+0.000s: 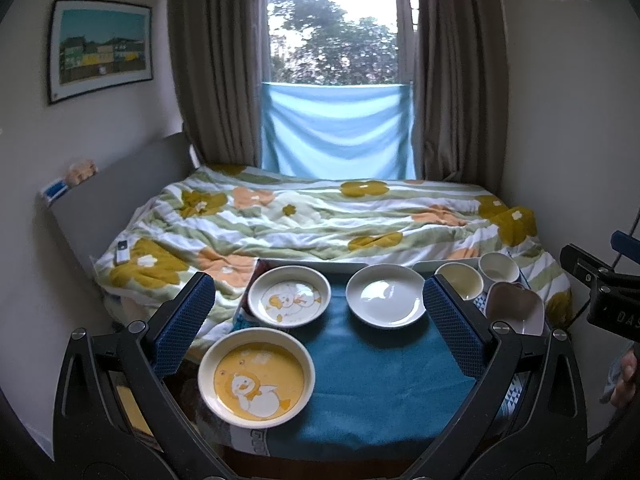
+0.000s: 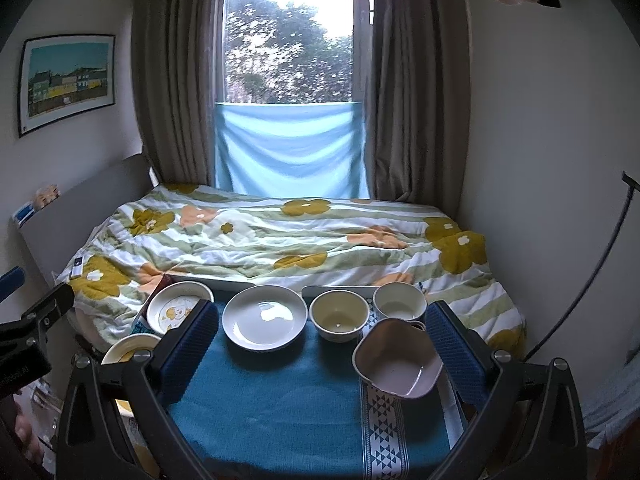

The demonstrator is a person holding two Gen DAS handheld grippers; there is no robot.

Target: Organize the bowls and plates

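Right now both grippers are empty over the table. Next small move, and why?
Probably ease the left gripper down onto the yellow duck plate. It is open, and that plate lies nearest it, flat on the blue cloth with nothing on it. The right gripper, also open, can wait near the pink bowl.

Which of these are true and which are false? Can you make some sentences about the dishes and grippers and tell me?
1. The orange duck plate sits nearest the left gripper. True.
2. The plain white plate has food on it. False: it looks empty.
3. Both grippers are open and hold nothing. True; the right gripper hovers above the blue cloth.
4. The pink bowl is round. False: it has corners.
5. The dishes are stacked in one pile. False: they lie spread out.
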